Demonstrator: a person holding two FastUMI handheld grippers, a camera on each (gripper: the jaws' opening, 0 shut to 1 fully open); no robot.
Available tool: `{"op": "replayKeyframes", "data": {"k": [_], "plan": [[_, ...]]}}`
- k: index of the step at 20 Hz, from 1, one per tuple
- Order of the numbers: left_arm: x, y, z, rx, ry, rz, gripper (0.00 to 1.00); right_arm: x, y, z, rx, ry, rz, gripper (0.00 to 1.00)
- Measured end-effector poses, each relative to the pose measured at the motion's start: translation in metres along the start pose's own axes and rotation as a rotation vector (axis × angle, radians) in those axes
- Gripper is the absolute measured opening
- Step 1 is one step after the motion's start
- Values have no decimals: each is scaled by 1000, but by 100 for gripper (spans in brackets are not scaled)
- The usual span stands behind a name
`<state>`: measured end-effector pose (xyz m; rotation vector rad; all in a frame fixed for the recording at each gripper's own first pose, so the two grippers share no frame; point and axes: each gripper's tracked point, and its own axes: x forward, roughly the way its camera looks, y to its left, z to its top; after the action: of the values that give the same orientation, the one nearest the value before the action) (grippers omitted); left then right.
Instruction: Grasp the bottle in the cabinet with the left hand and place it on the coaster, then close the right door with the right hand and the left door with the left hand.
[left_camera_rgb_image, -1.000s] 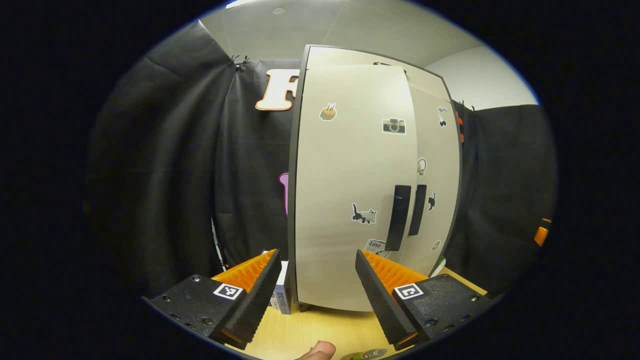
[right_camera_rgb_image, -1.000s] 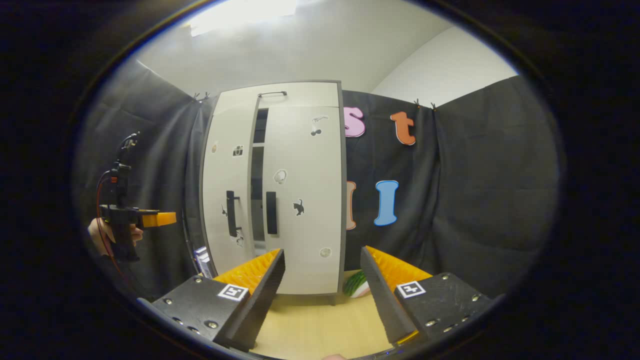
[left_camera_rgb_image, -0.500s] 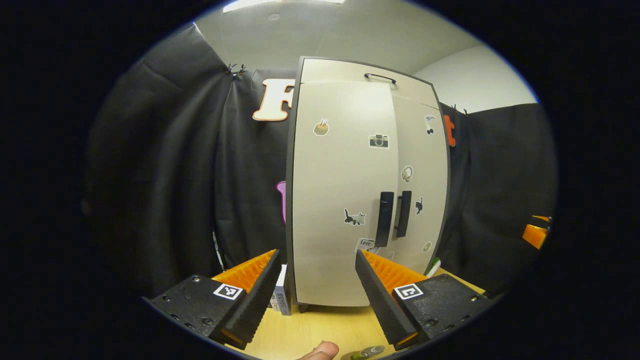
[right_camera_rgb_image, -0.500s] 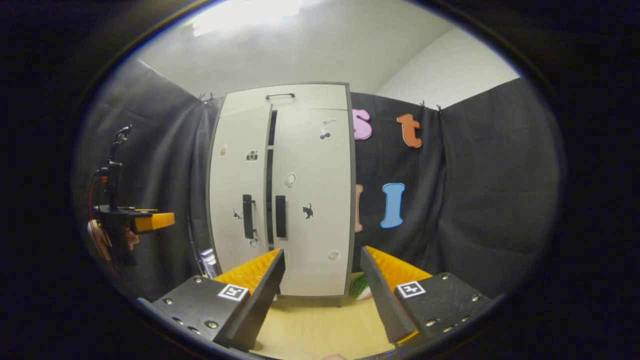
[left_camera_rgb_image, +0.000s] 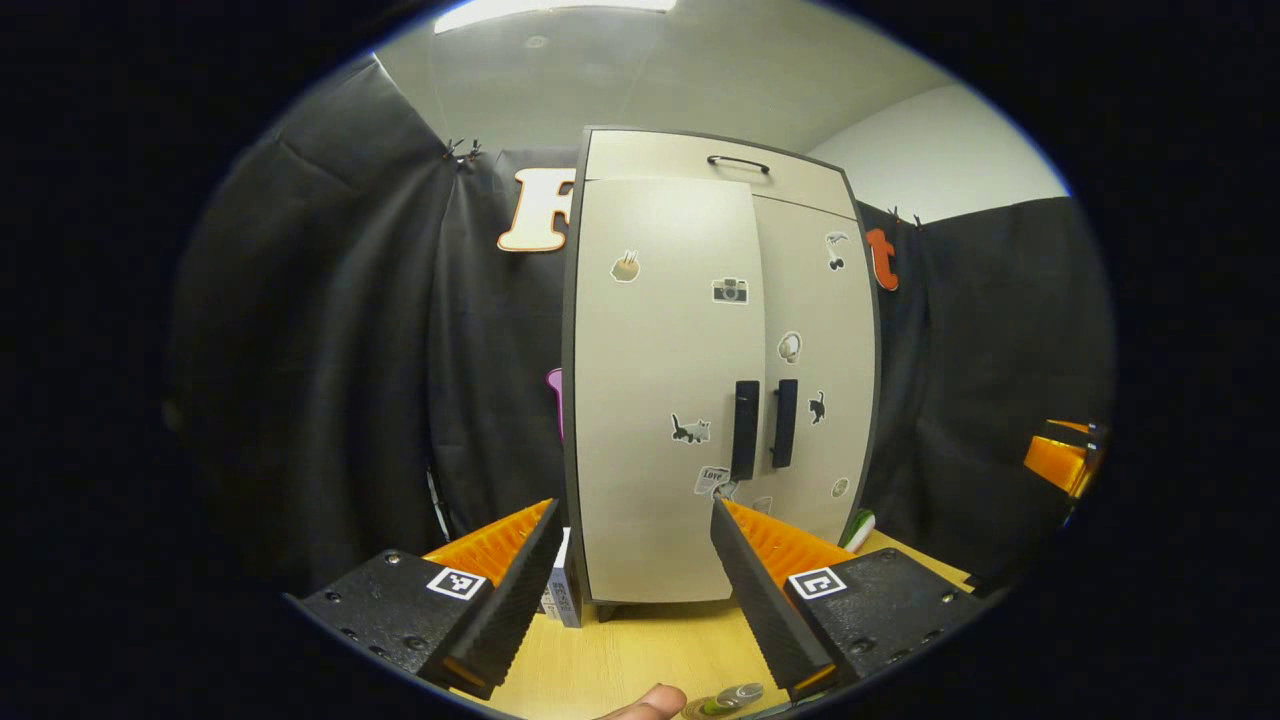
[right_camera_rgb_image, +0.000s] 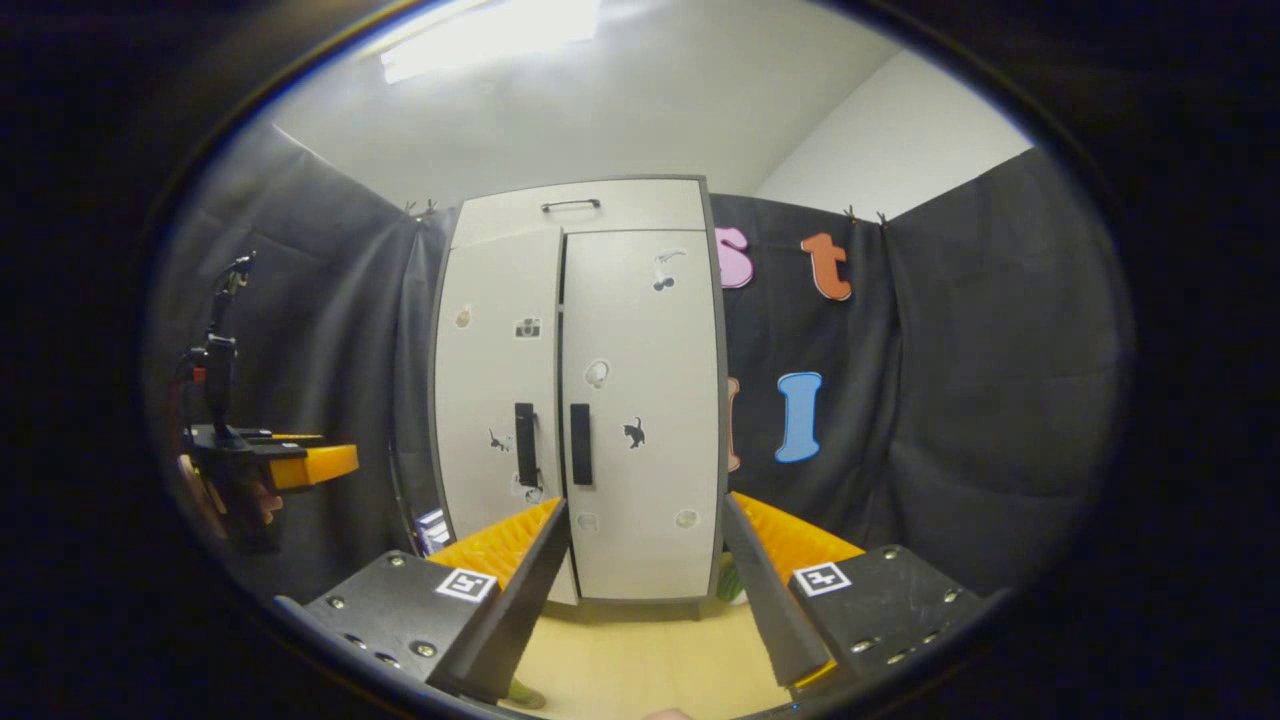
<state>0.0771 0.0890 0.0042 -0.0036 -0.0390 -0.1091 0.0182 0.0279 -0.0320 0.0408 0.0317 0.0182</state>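
The pale cabinet (left_camera_rgb_image: 700, 170) stands on the wooden table with its left door (left_camera_rgb_image: 655, 380) and right door (left_camera_rgb_image: 815, 350) both shut, their dark handles (left_camera_rgb_image: 745, 430) side by side. My left gripper (left_camera_rgb_image: 635, 590) is open and holds nothing, a short way in front of the left door. The bottle (left_camera_rgb_image: 738, 693) shows from above at the bottom edge, on the coaster (left_camera_rgb_image: 698, 710), below my right finger. In the right gripper view the cabinet (right_camera_rgb_image: 580, 205) faces my open, empty right gripper (right_camera_rgb_image: 645, 600), and the left gripper (right_camera_rgb_image: 335, 463) hangs at the far left.
A small white box (left_camera_rgb_image: 562, 590) stands against the cabinet's left side. A green and white object (left_camera_rgb_image: 858, 530) lies on the table at its right side. A thumb tip (left_camera_rgb_image: 640, 705) shows at the bottom edge. The right gripper (left_camera_rgb_image: 1055, 462) is at the far right.
The left door has swung from ajar to shut against the cabinet. Both grippers have drawn back from the cabinet, which now looks smaller.
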Motion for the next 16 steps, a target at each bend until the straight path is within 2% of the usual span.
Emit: {"op": "replayKeyframes", "data": {"k": [1, 5, 7, 8, 9, 16], "plan": [[0, -1, 1, -2, -1, -1, 94, 0, 1, -1, 1, -1, 4, 89], [-1, -6, 7, -44, -24, -12, 94, -1, 0, 2, -8, -20, 6, 92], [-4, -12, 11, -44, -30, -26, 94, 0, 2, 5, -4, -34, 10, 92], [-6, -14, 10, -41, -32, -30, 92, 1, 3, 7, 2, -41, 14, 92], [-7, -16, 7, -32, -24, -34, 94, 1, 5, 8, 5, -47, 17, 89], [-6, -22, 10, -4, -56, -54, 94, 2, 13, 12, -17, -78, 29, 92]]}}
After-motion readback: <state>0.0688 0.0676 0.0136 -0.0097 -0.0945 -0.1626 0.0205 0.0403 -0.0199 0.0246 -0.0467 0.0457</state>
